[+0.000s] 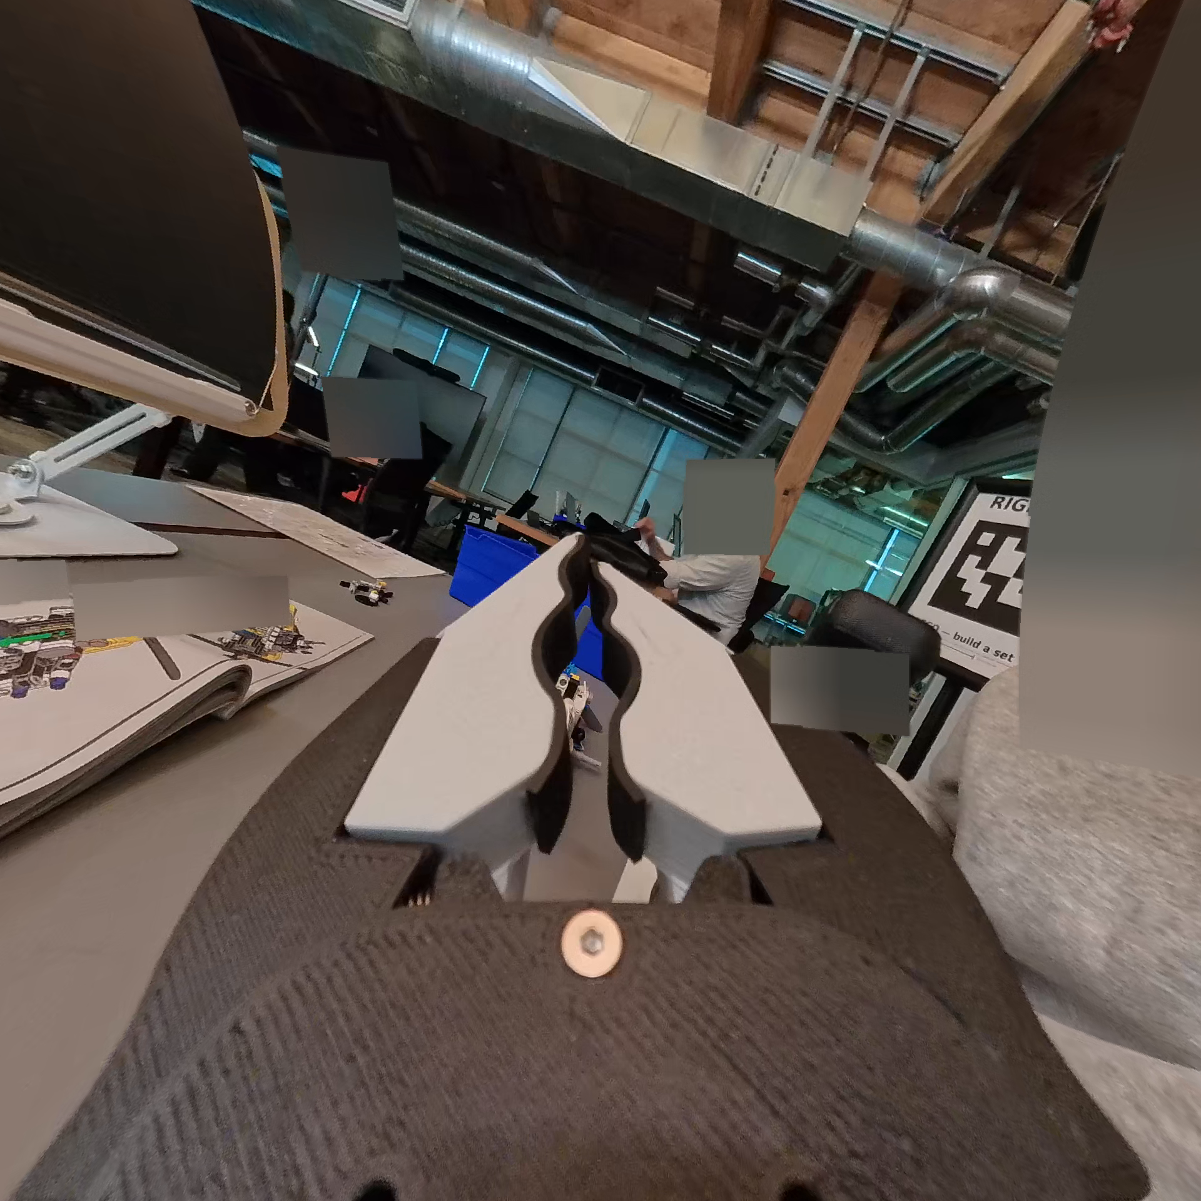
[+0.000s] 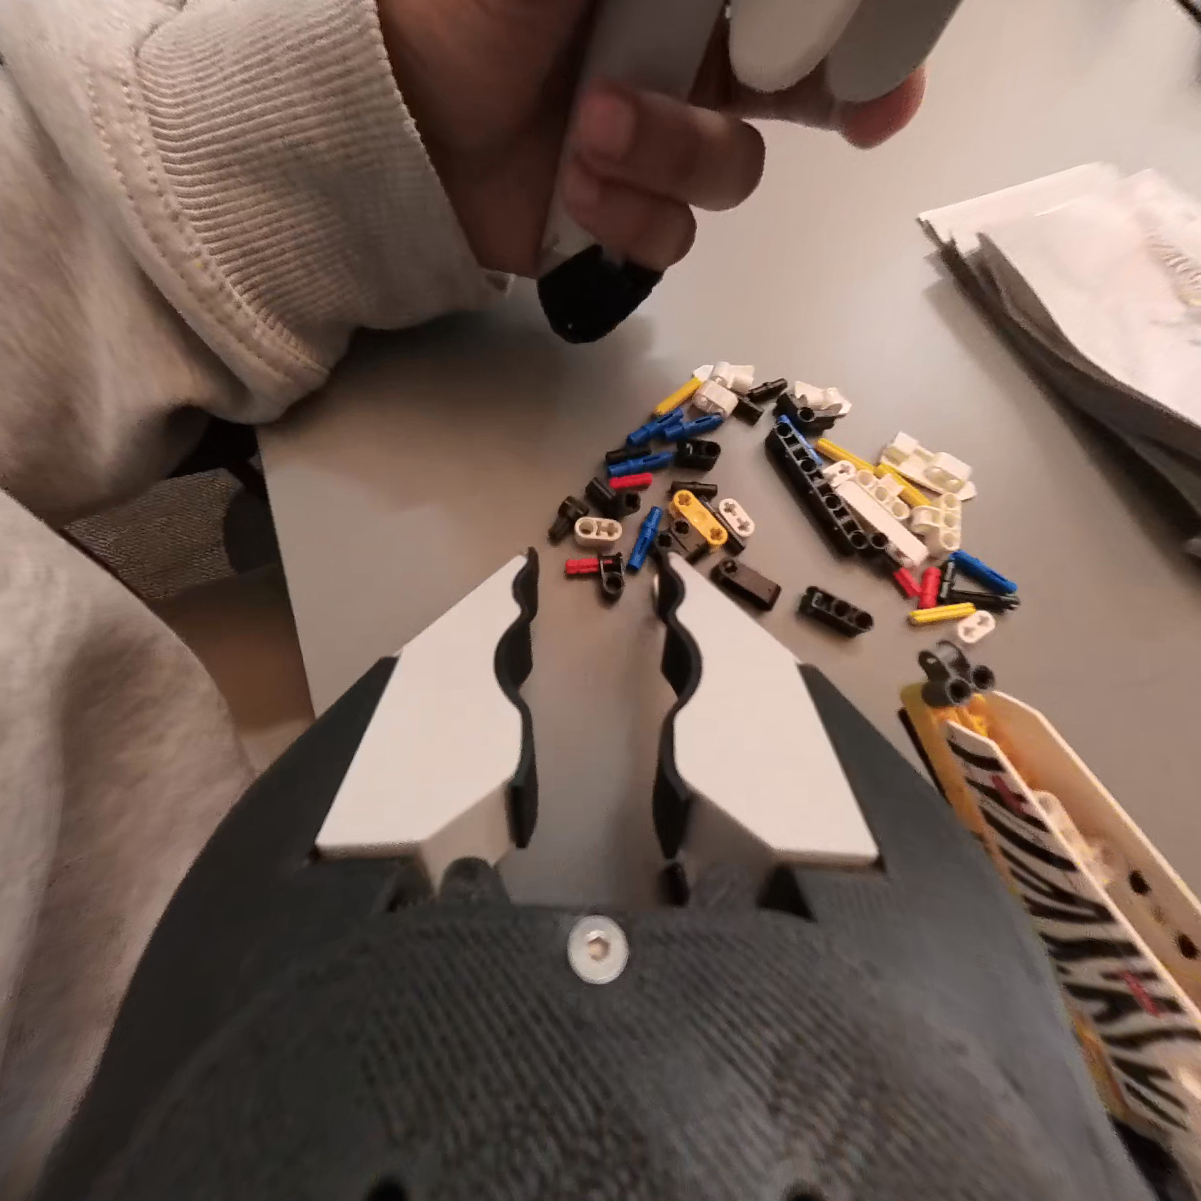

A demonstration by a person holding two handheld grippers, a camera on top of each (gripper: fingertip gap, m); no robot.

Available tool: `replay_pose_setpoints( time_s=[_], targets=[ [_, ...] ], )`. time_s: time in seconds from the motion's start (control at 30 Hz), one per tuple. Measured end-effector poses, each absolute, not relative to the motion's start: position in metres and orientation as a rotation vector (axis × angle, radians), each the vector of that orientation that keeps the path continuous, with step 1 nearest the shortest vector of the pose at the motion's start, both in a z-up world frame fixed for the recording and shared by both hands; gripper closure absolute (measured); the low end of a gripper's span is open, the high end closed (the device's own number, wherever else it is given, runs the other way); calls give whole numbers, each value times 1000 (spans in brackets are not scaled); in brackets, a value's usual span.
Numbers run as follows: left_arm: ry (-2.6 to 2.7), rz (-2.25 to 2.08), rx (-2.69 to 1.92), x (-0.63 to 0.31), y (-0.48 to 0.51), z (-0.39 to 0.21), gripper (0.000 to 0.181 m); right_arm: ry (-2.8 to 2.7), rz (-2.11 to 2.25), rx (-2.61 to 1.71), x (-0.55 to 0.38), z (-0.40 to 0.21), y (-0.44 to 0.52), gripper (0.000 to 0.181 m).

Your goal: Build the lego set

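Right gripper hovers low over the grey counter, fingers spread and empty. Just beyond the tips lies a scatter of small lego pieces: black beams, blue, red and yellow pins, white connectors. Left gripper points up, tips nearly touching, gripping nothing.

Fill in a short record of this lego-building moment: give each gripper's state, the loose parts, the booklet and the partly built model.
left gripper: jaws nearly closed, nothing visibly gripped, raised and pointing out across the room
right gripper: jaws open, empty, tips at the near edge of the pile
loose lego pieces: scattered pins, beams and connectors on the grey table
instruction booklet: open, lying on the table
partly built model: yellow and white, right of the right gripper
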State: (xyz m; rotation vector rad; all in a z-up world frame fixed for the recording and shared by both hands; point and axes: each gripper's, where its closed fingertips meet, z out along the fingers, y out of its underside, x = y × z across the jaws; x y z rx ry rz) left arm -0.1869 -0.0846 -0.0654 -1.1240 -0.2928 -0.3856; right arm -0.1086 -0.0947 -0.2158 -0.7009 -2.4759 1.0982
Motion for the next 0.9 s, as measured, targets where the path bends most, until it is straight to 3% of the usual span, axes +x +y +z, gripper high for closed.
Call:
replay_pose_setpoints(
  time_s=[0.23,0.4,0.53,0.7,0.9],
  targets=[
    [-289,-413,-1104,-186,-86,-63,181,-2535,1114,-758,-108,-226,-99,162],
    [-288,-418,-1101,-186,-86,-63,181,-2519,1120,-727,-110,-222,-96,163],
    [-262,-452,-1088,-181,-86,-61,181,-2314,1174,-591,-118,-184,-89,163],
    [-248,-734,-1199,-158,-62,-78,167,-1918,921,-390,-131,-119,-48,163],
    [-208,-887,-1240,-131,-36,-84,165,-1810,763,-320,-129,-99,-30,163]
  ],
)
